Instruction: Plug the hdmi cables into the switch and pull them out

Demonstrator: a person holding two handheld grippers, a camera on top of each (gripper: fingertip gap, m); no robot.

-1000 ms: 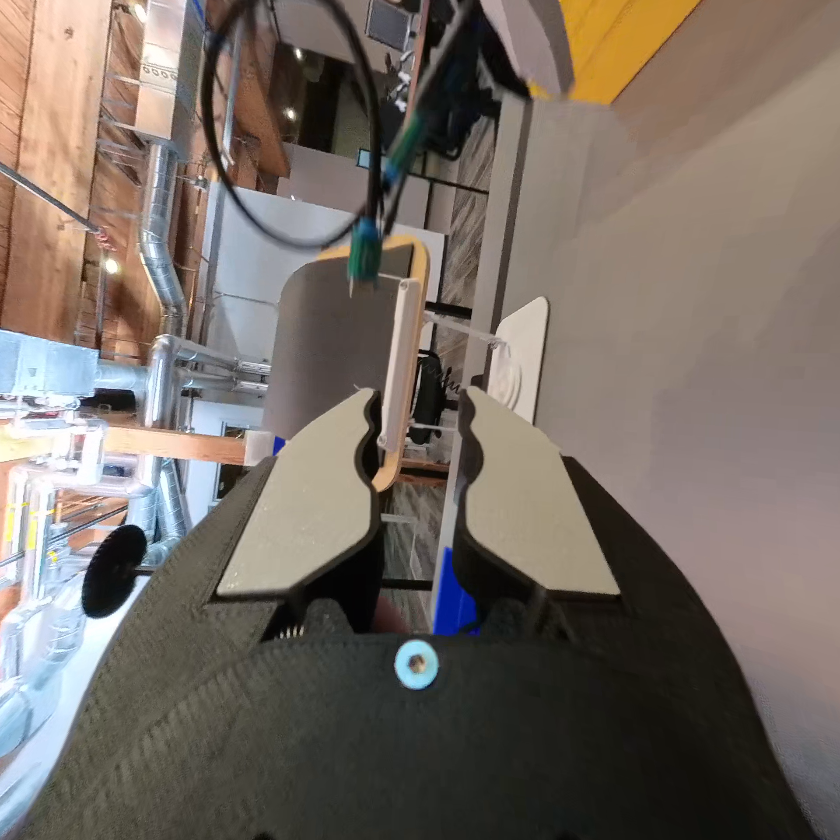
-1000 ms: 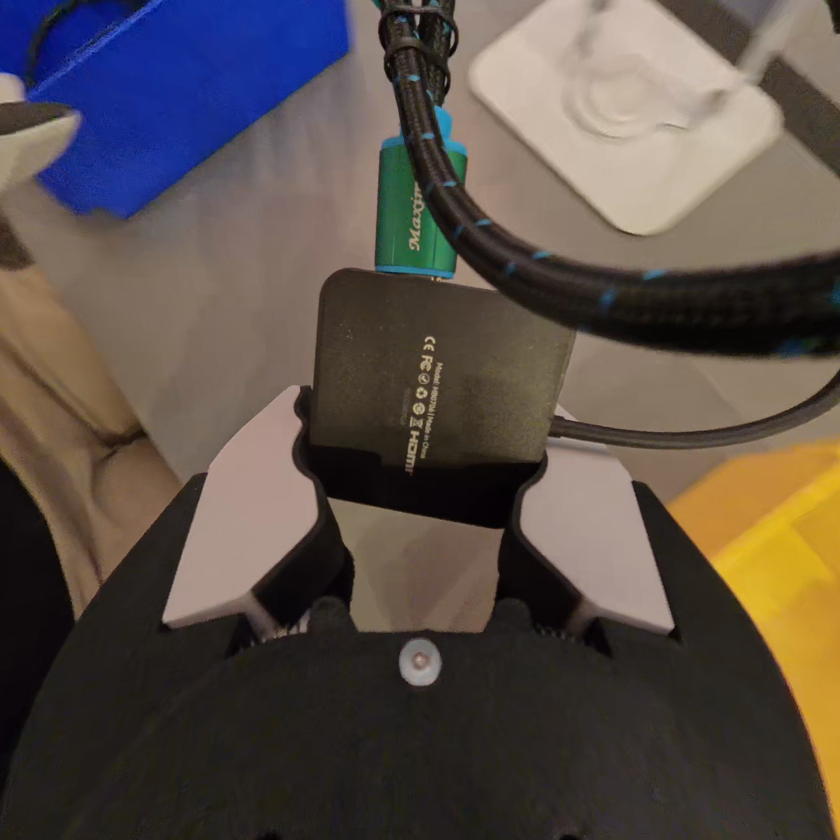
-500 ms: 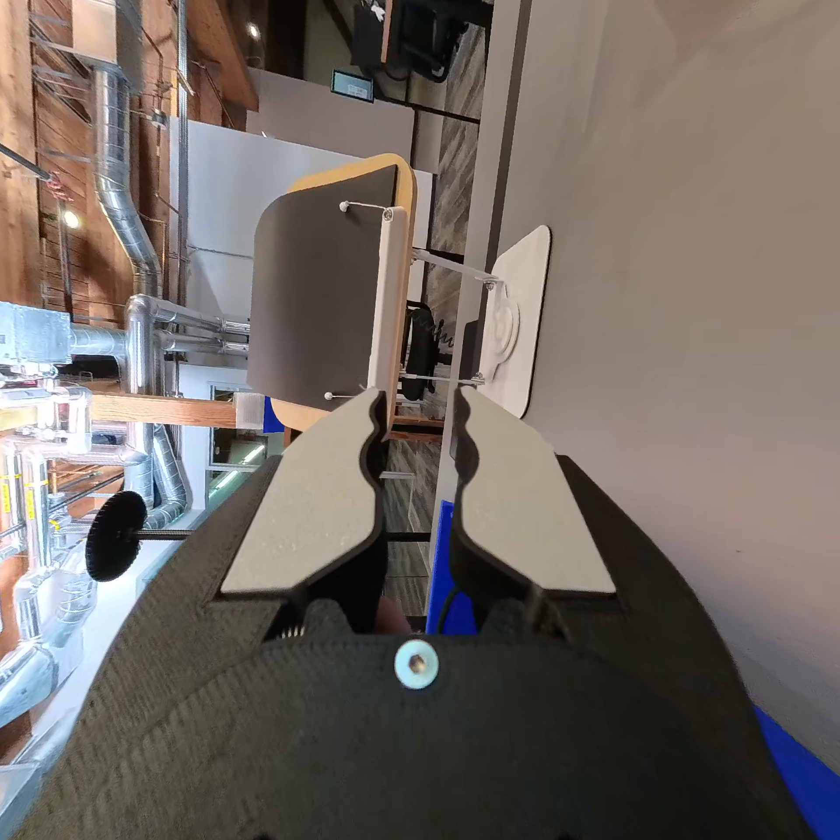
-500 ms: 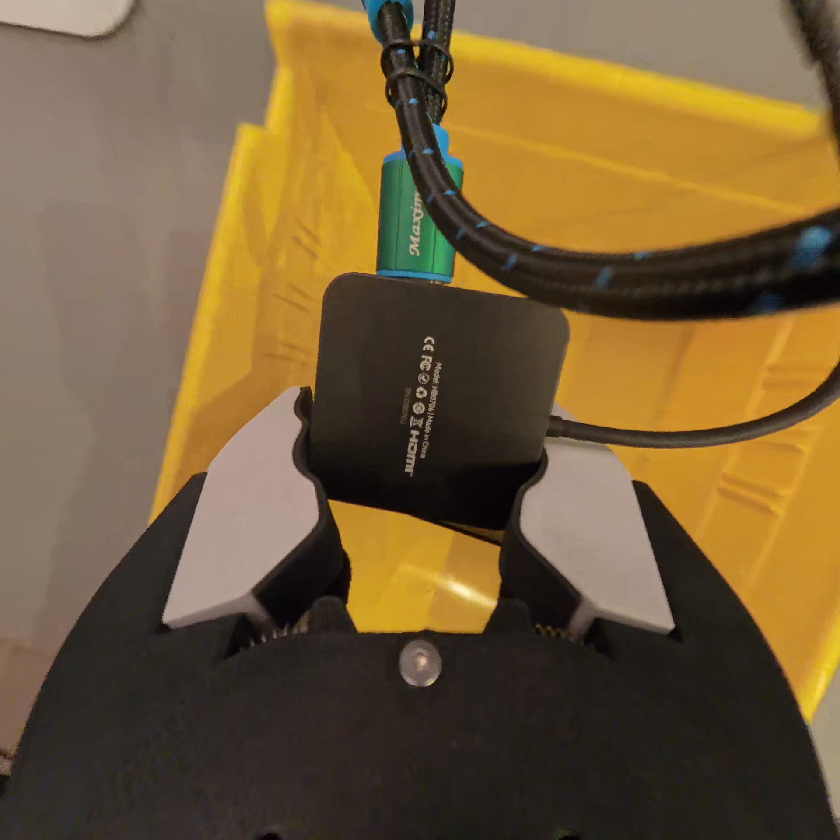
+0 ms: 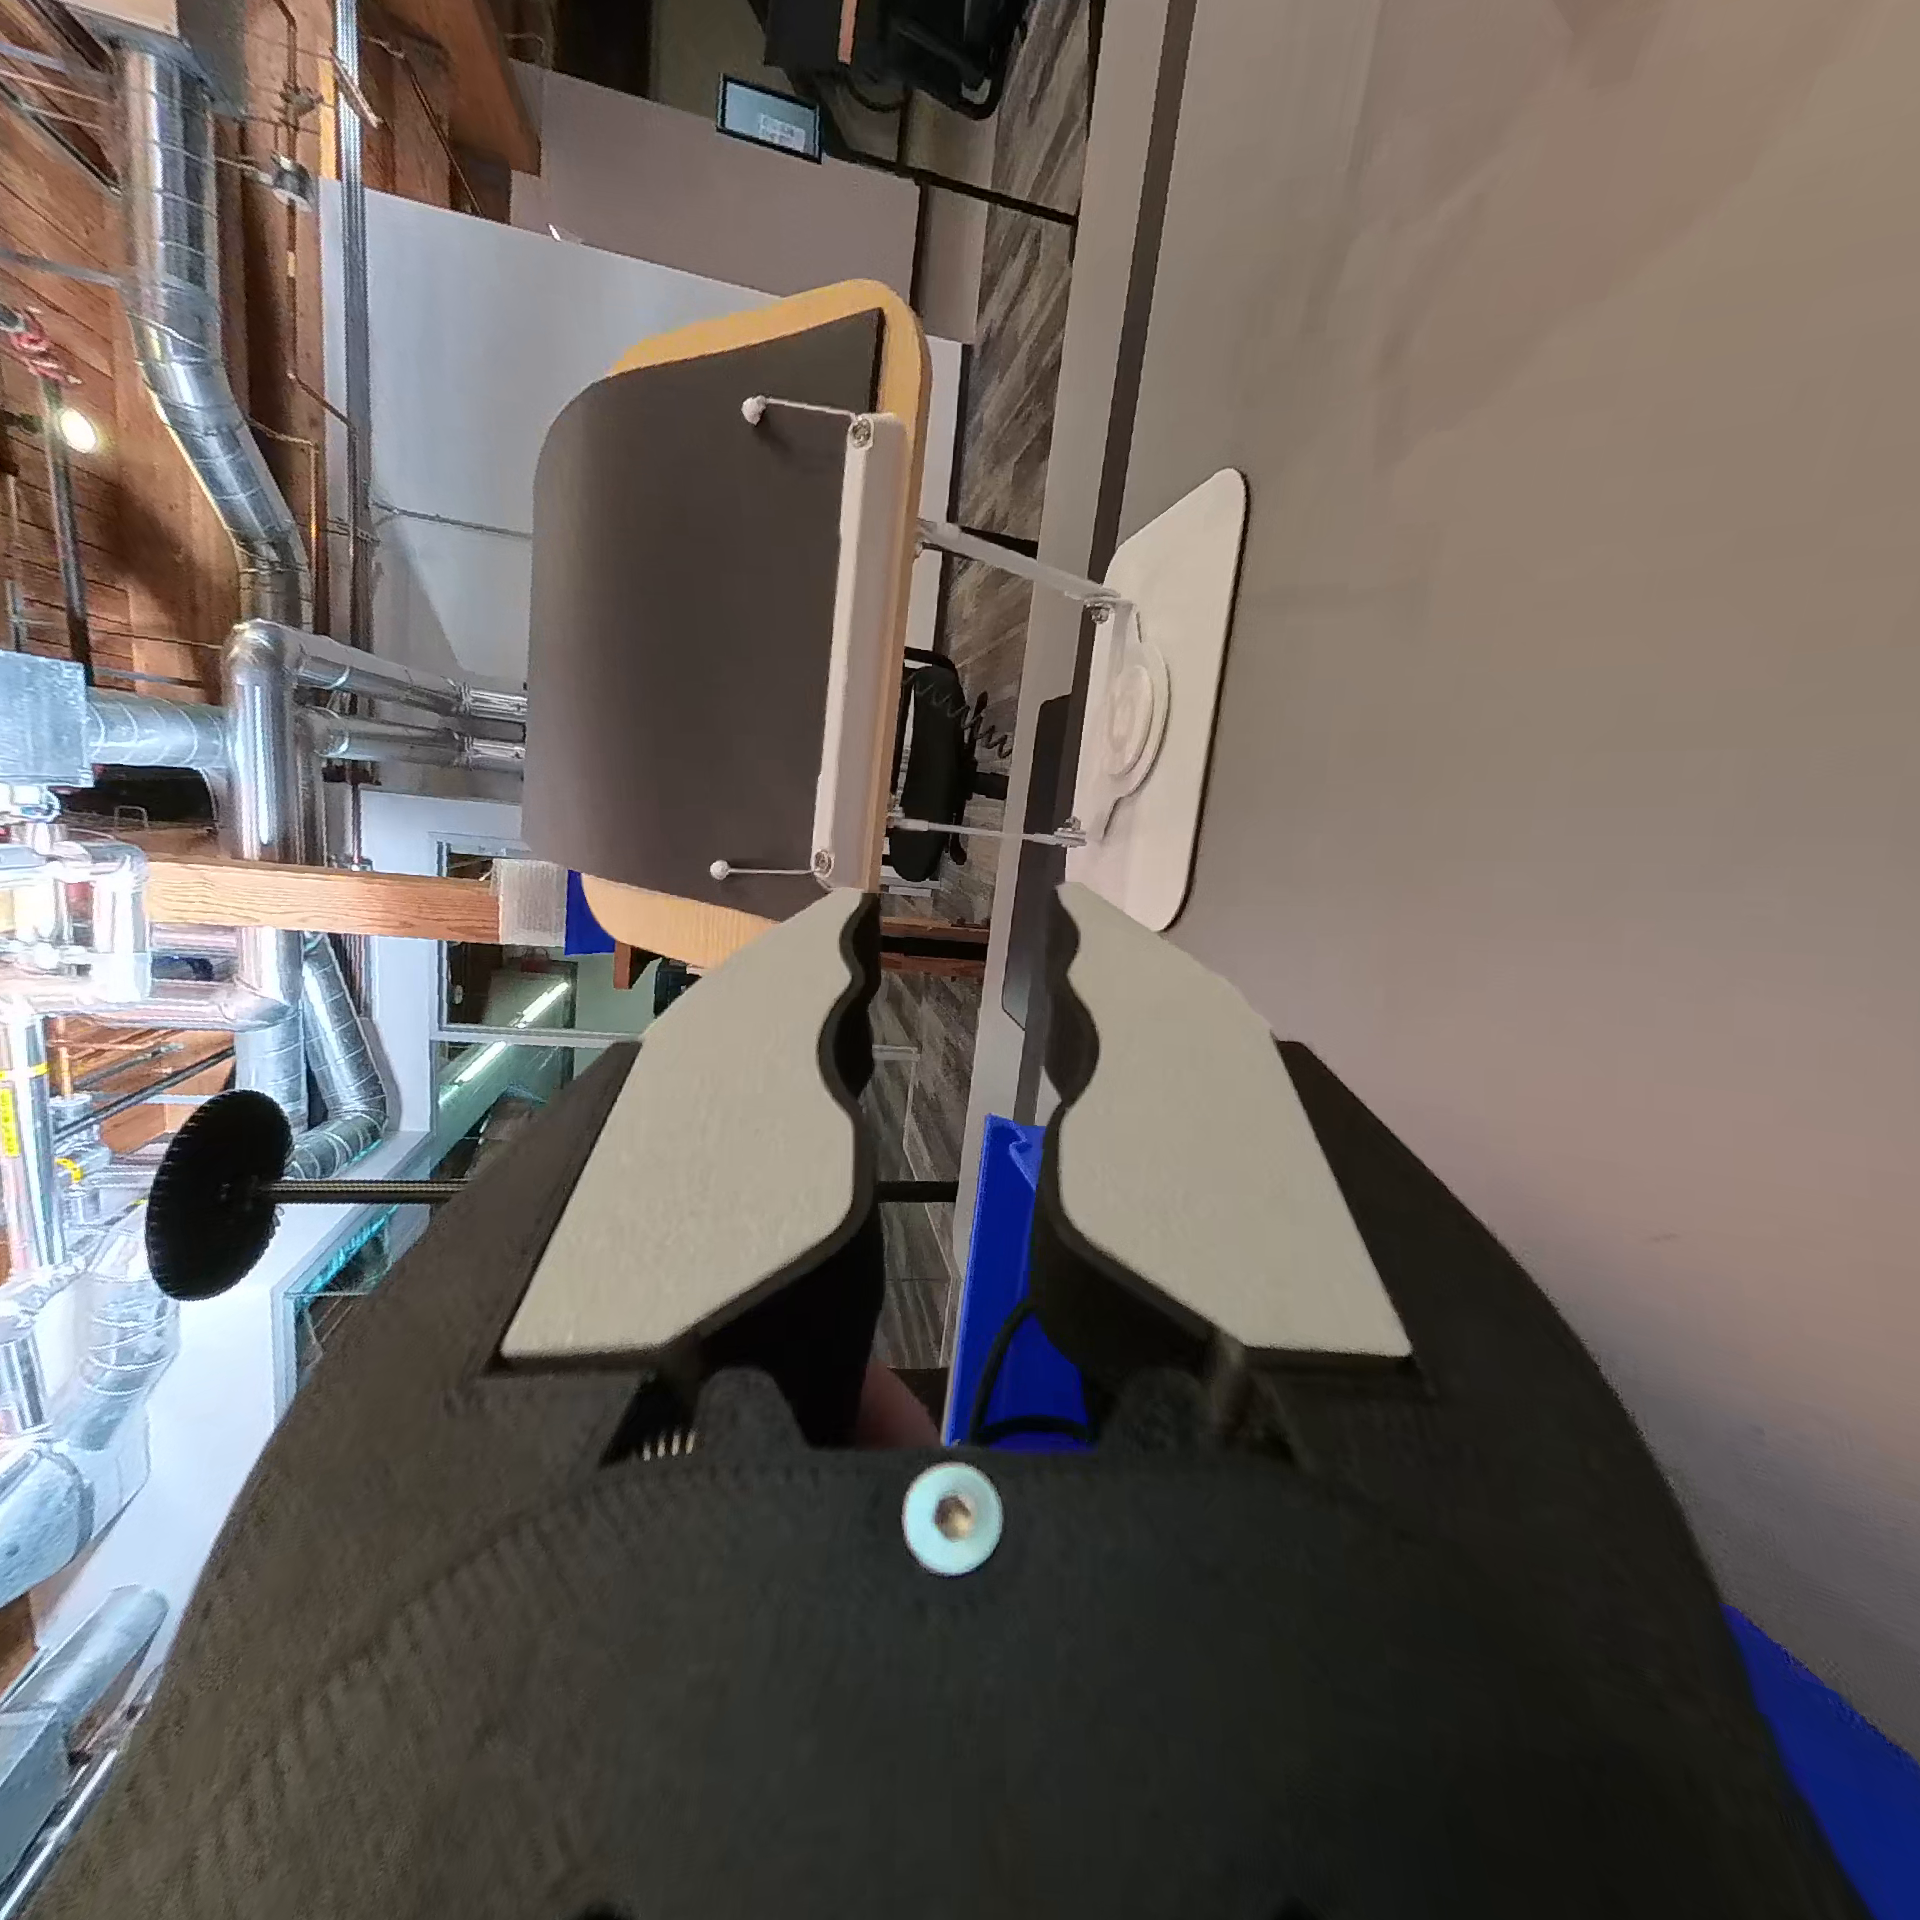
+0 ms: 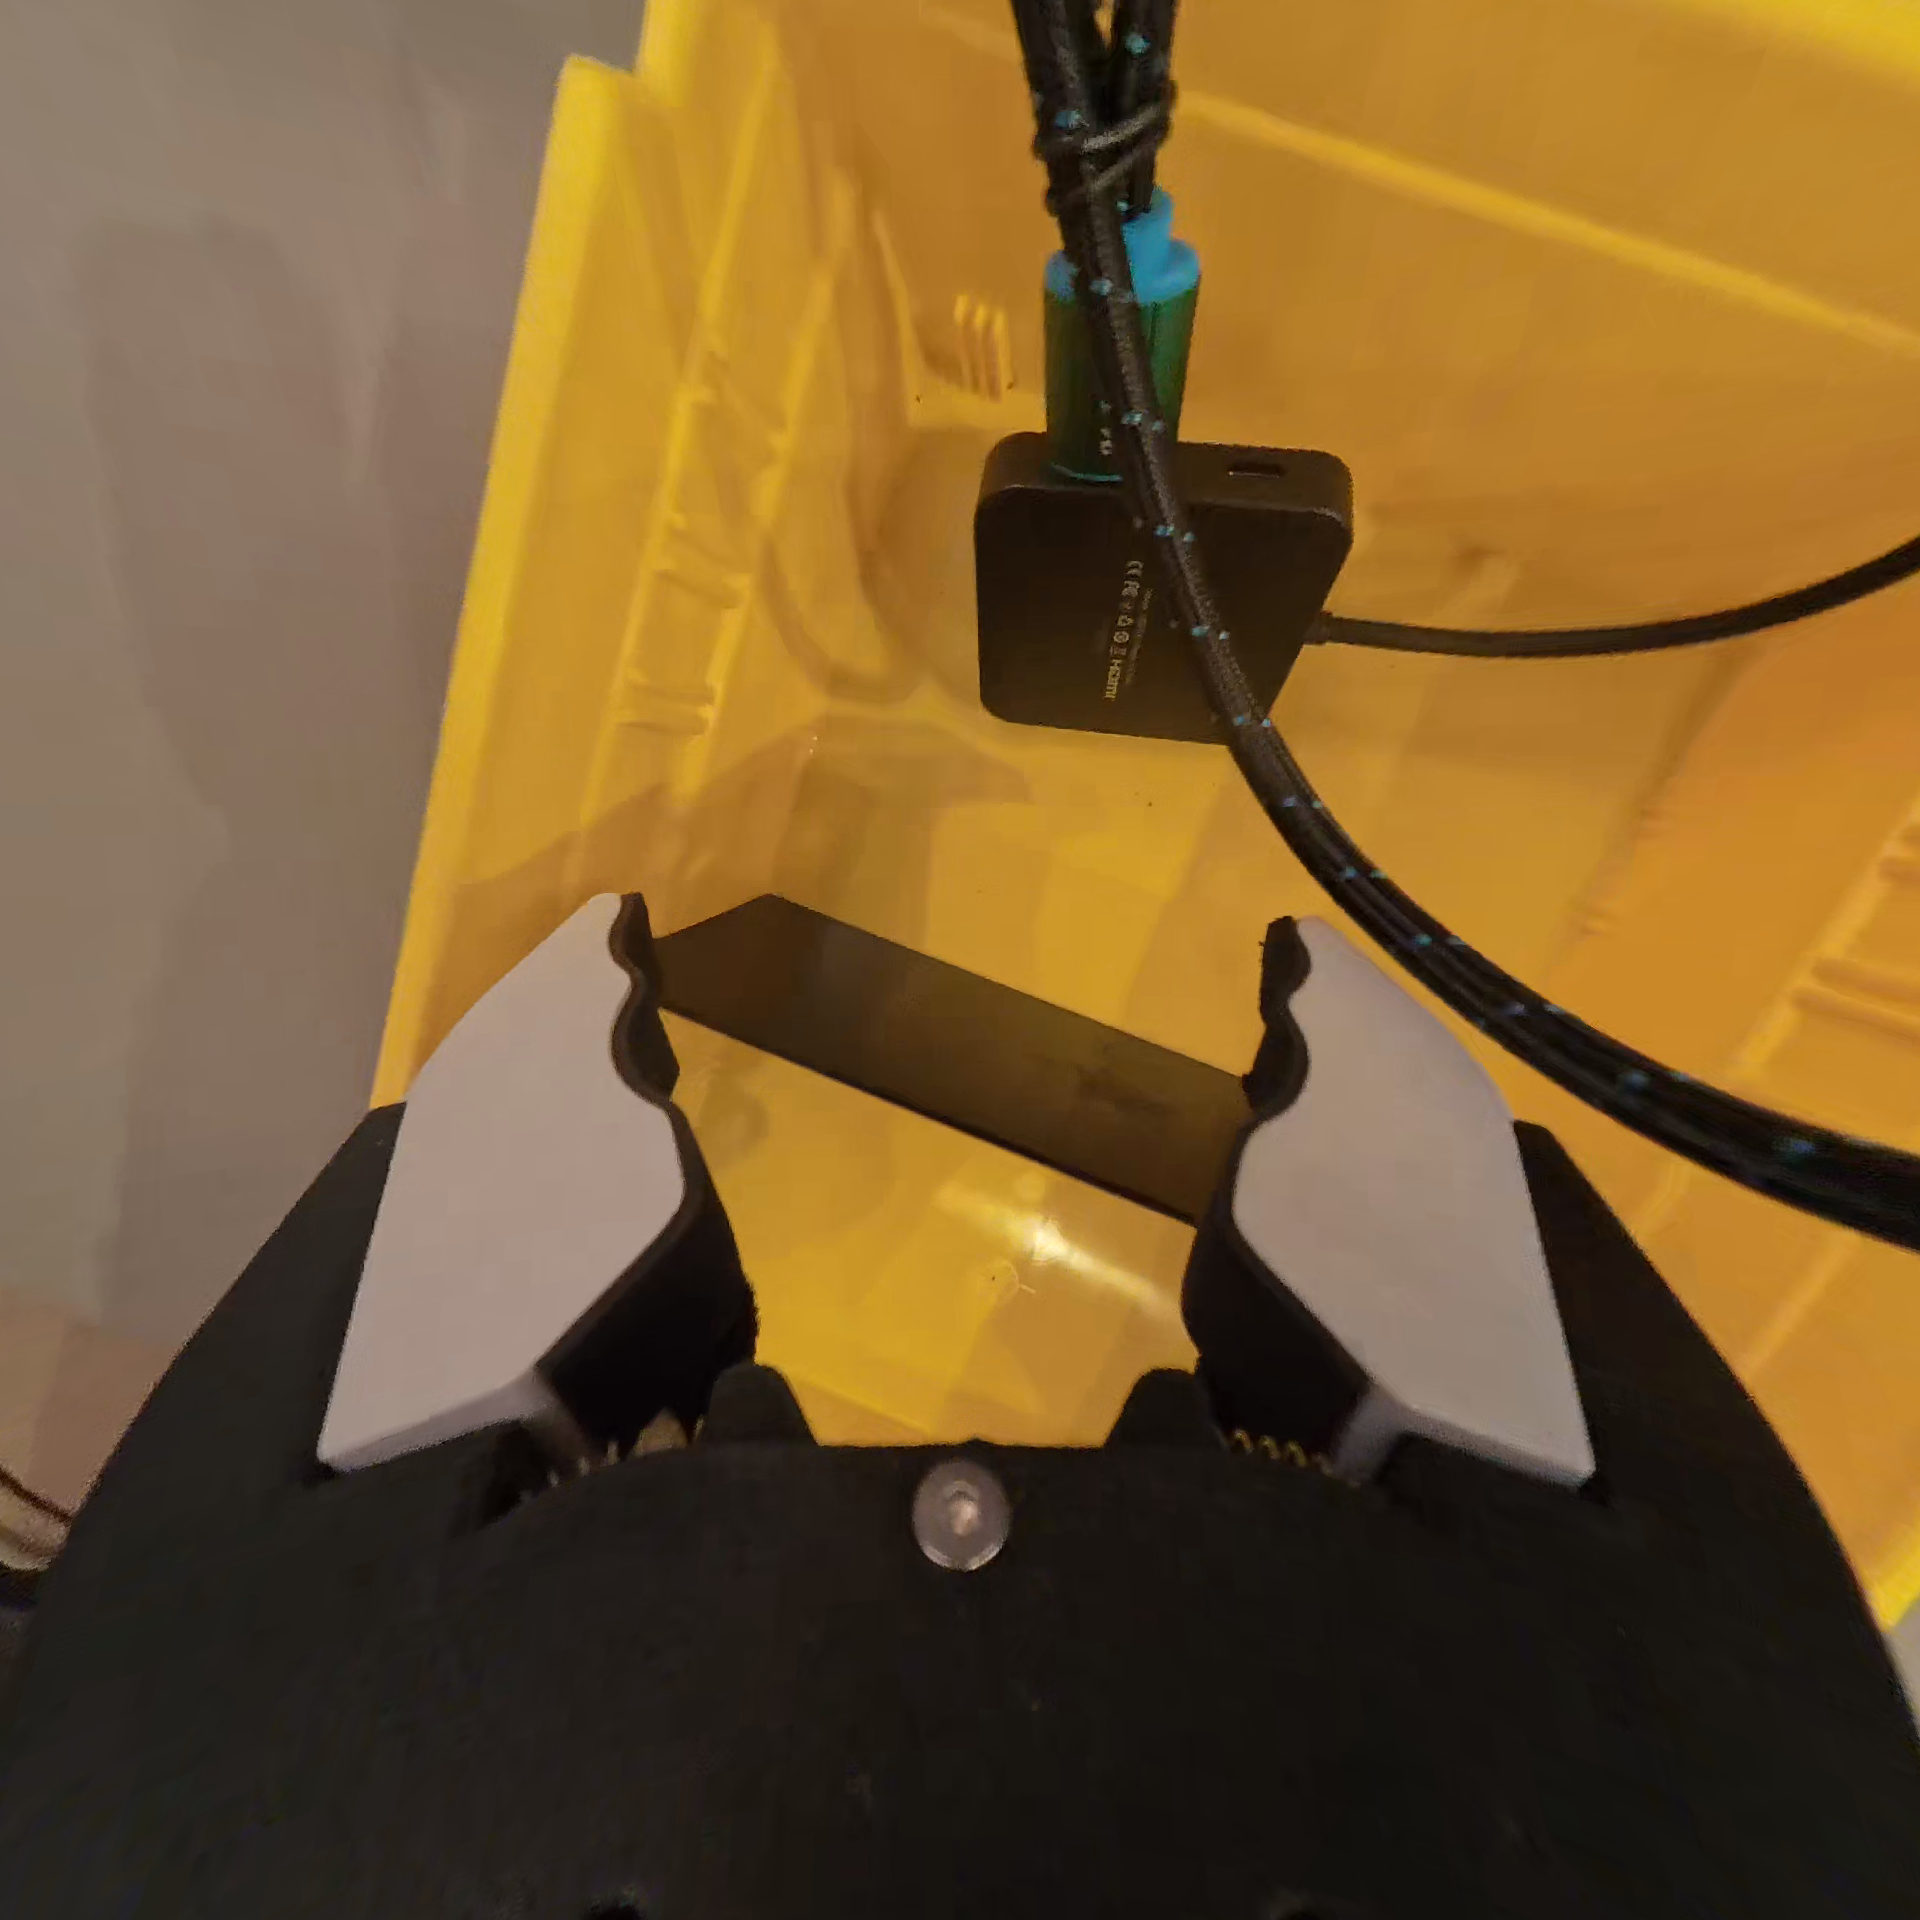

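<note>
The black HDMI switch (image 6: 1070, 603) lies inside the yellow bin (image 6: 727, 416), beyond my fingertips. A green HDMI plug (image 6: 1065, 395) is in its far edge, and its black-and-blue braided cable (image 6: 1455, 935) runs across the switch toward the right. A thin black cable (image 6: 1558, 634) leaves the switch's right side. My right gripper (image 6: 954, 920) is open wide above the bin and holds nothing. A flat black bar (image 6: 935, 1039) shows between its fingers, lower in the bin. My left gripper (image 5: 961, 904) is open with a narrow gap and empty, and its view is rolled sideways.
The grey table (image 5: 1558, 727) carries a white pad (image 5: 1174, 686) with a stand holding a dark panel (image 5: 675, 644). A blue bin (image 5: 997, 1299) sits just behind my left fingers. The grey tabletop (image 6: 208, 520) lies left of the yellow bin. Some 40 cm of space lies between my two pairs of fingers.
My right gripper has opened and let go of the switch, which now lies in the yellow bin with the green plug still in it. The left gripper has barely moved.
</note>
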